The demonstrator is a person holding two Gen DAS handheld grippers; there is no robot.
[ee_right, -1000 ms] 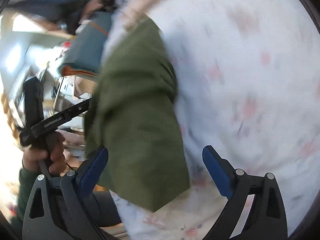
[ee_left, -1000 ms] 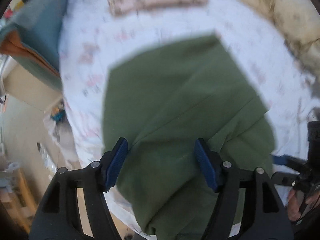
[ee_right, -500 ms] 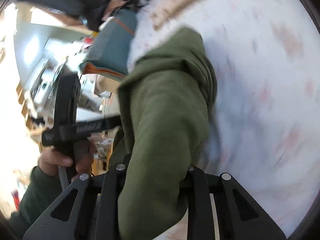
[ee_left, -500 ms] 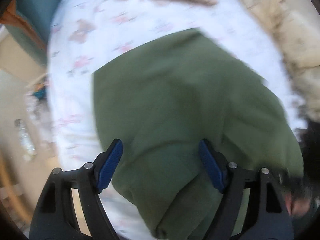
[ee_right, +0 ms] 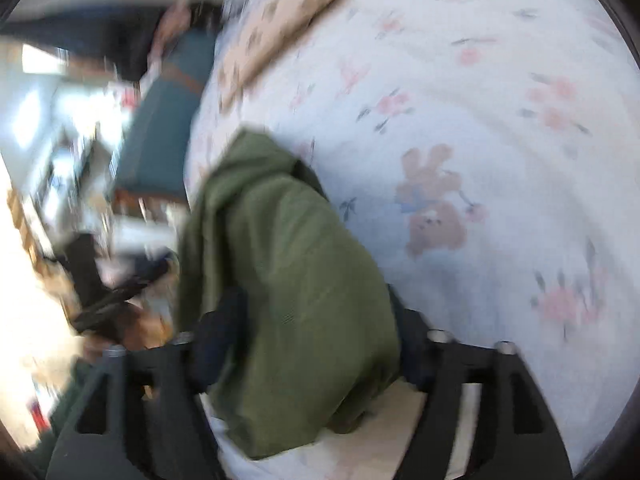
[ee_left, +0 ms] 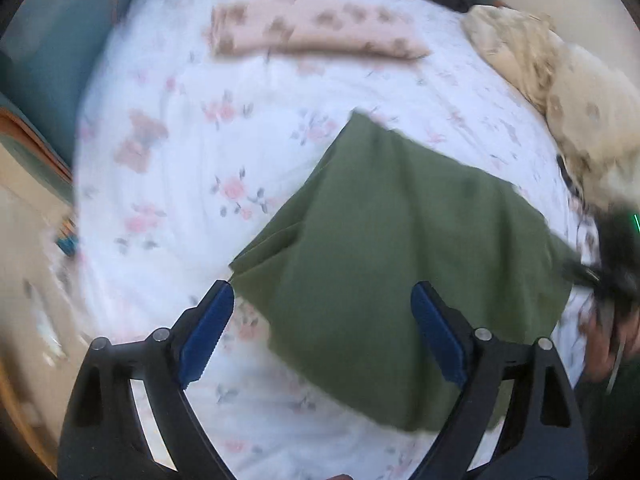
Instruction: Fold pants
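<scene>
Lying on the flowered bedsheet point(ee_left: 180, 184), the green pants point(ee_left: 400, 264) are seen already doubled into a compact panel, so little folding seems left. The left gripper point(ee_left: 322, 332) is held spread and empty above them, while an edge, though blurred, appears pinched in the right gripper point(ee_right: 304, 344).

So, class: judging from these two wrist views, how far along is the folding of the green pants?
Done: the green pants already lie on the floral sheet as a compact, layered shape. In hand: the right gripper is clamped on a bunch of the fabric; the left gripper hangs open above it. Left, probably: a final fold and smoothing flat.
</scene>
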